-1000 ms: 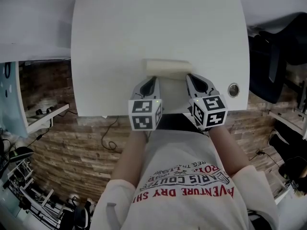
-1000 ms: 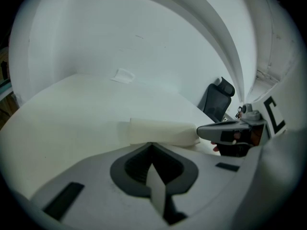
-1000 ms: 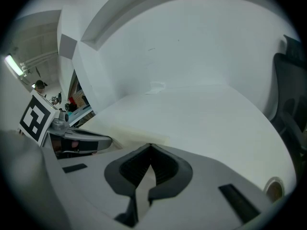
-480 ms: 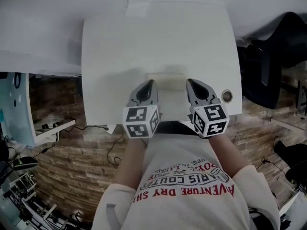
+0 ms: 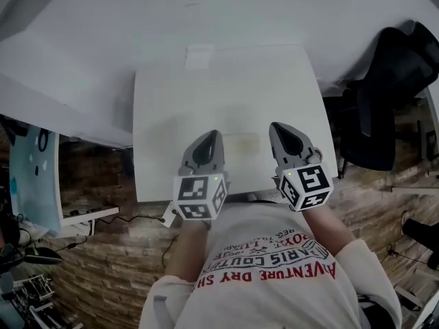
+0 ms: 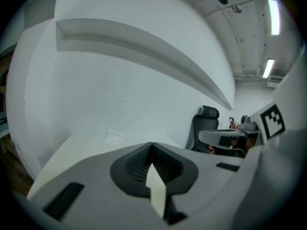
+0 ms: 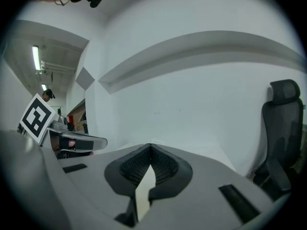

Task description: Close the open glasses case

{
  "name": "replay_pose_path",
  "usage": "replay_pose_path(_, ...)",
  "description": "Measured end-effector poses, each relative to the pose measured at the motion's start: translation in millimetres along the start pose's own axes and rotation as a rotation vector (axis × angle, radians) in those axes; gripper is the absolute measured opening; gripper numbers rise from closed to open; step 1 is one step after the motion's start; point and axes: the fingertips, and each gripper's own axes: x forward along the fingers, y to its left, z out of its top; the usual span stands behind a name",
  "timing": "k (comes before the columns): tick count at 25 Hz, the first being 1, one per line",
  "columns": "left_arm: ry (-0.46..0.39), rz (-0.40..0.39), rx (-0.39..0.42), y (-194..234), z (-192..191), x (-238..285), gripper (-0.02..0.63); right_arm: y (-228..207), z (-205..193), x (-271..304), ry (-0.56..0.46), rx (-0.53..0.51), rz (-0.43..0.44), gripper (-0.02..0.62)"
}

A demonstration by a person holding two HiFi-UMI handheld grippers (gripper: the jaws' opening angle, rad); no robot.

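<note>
While you hold both tongs over the near edge of the white desk [image 5: 164, 115], the left gripper [image 5: 213, 134] and right gripper [image 5: 277, 126] each have their jaws pressed together at the tips, with nothing between them. Between the two, a little in from the near edge, lies the glasses case [image 5: 241, 143], pale against the pale top and too faint to show whether its lid is down. A small paper slip [image 5: 199, 55] sits at the middle of the desk's far edge. Beyond it rises a plain white wall [image 5: 123, 12] with a ledge running along it. A black office chair [image 5: 384, 94] stands off the desk's right edge, on a brick-patterned floor [image 5: 103, 266].
</note>
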Motion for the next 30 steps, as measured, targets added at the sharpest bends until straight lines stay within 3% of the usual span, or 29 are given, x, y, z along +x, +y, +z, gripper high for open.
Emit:
replay_pose_path(4, -0.079, -0.01, 0.043, -6.3, 24.5, -12.8, -0.003, 0.2, 18.7, -6.5, -0.059, -0.043, -0.008, 0.011)
replay_pose_path(11, -0.138, -0.035, 0.069, -17.1, 43.1, -25.9, -0.003, 9.2, 32.2, -20.2, -0.097, -0.078, -0.01, 0.011)
replay_pose_path(30, -0.143, -0.04, 0.079, -21.0, 41.7, -25.1, -0.003, 13.7, 22.4, -21.1, -0.076, -0.087, -0.004, 0.011)
